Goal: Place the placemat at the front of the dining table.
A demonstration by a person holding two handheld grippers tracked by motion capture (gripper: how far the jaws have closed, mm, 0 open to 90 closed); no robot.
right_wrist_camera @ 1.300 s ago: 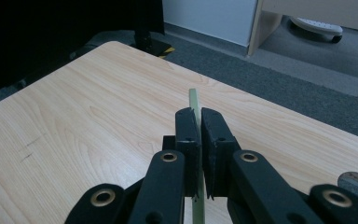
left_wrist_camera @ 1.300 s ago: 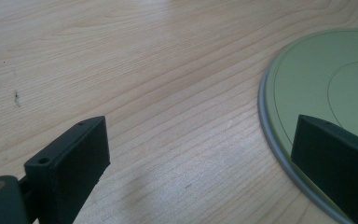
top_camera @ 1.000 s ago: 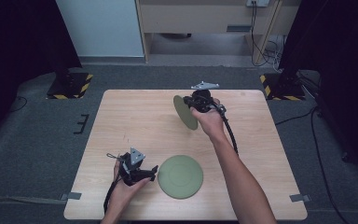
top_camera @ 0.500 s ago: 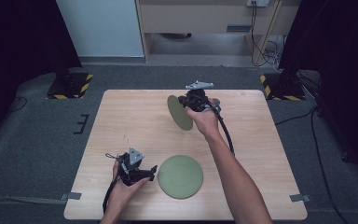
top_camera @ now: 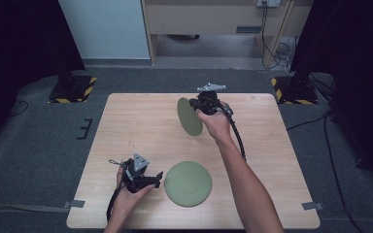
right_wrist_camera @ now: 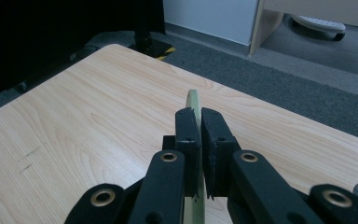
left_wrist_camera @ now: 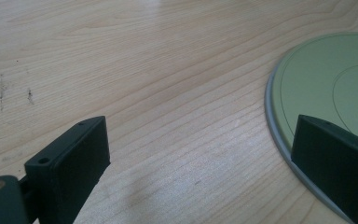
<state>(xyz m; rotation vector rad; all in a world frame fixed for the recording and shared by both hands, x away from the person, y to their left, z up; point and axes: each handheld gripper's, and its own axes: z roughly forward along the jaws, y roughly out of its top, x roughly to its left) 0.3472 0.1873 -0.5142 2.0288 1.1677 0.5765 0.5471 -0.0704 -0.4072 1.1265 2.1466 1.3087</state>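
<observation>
1. My wooden table [top_camera: 136, 126] stands on grey carpet [top_camera: 39, 145].
2. Beyond it I see a pale panel [top_camera: 104, 29] and a wooden desk [top_camera: 213, 17].
3. Black-and-yellow striped bases [top_camera: 73, 88] flank the far corners.

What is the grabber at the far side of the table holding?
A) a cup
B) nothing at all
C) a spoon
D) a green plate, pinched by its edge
D: the right gripper has its jaws shut on the rim of a green plate, held on edge above the table.
</observation>
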